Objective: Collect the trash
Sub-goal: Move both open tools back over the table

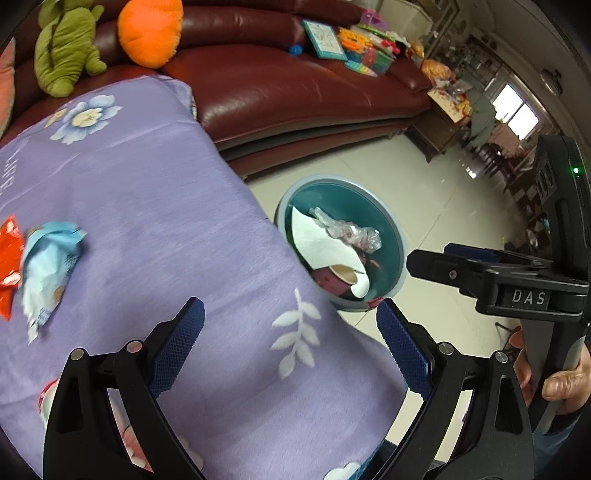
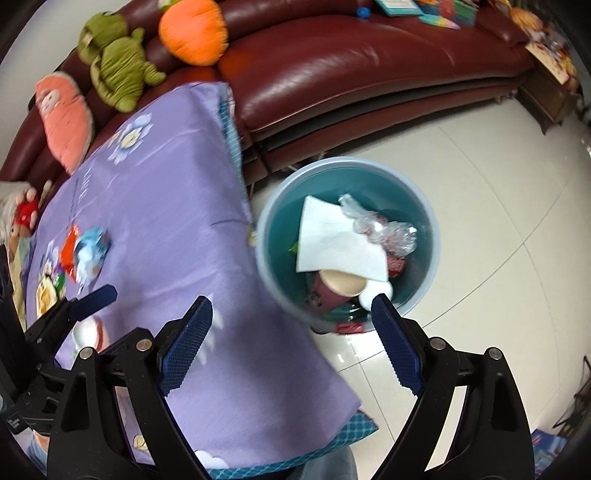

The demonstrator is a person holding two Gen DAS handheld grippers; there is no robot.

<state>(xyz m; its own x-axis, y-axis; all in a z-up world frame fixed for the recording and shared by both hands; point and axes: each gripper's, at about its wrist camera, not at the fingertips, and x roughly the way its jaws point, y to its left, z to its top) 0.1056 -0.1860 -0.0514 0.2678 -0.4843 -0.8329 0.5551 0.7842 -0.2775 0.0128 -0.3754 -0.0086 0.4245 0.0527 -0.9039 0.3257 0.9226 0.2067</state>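
A teal trash bin [image 1: 395, 236] [image 2: 269, 236] stands on the floor beside the purple-clothed table [image 1: 166, 221] [image 2: 166, 206]. It holds a white paper sheet [image 2: 332, 240], a paper cup [image 2: 340, 286] and crumpled clear plastic [image 2: 384, 229]. A light-blue wrapper [image 1: 48, 266] [image 2: 90, 256] and a red wrapper [image 1: 7, 258] [image 2: 68, 245] lie on the cloth at the left. My left gripper [image 1: 291, 325] is open and empty over the table's right edge. My right gripper [image 2: 291, 317] is open and empty above the bin's near rim; it also shows in the left wrist view [image 1: 436, 266].
A dark red leather sofa [image 1: 295, 81] [image 2: 369, 66] runs behind, with green [image 2: 114, 62], orange [image 2: 194, 29] and pink [image 2: 64, 118] plush toys and toy boxes [image 1: 354, 40]. A white and red cup [image 2: 86, 332] sits near the table's front left. Tiled floor [image 2: 480, 184] surrounds the bin.
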